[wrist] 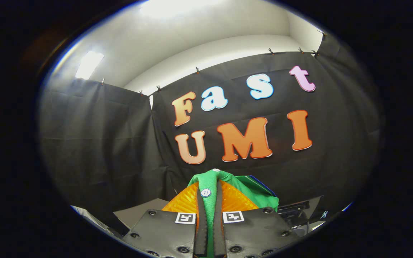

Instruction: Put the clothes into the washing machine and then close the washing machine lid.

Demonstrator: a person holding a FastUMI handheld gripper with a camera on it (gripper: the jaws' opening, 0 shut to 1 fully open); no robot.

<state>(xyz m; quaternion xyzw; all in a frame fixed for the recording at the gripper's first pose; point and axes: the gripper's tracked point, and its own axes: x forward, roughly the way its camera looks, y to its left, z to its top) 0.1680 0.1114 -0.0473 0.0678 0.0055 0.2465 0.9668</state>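
Here the tongs (pixel 210 204) are clenched on the green shirt (pixel 244 190), a strip of it pinched between both fingers with a white button (pixel 205 192) showing near the tips. The cloth bunches over and just beyond the tips, its length along the fingers. Square markers (pixel 233 216) sit on the jaw plates; nothing legible on shirt.

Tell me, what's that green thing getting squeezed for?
A person's hand-held gripper is shut on a green garment, a piece of clothing with a white button. The cloth is pinched between both fingers and bunches up just ahead of them, held in front of the booth's black cloth wall. It is meant for the washing machine.
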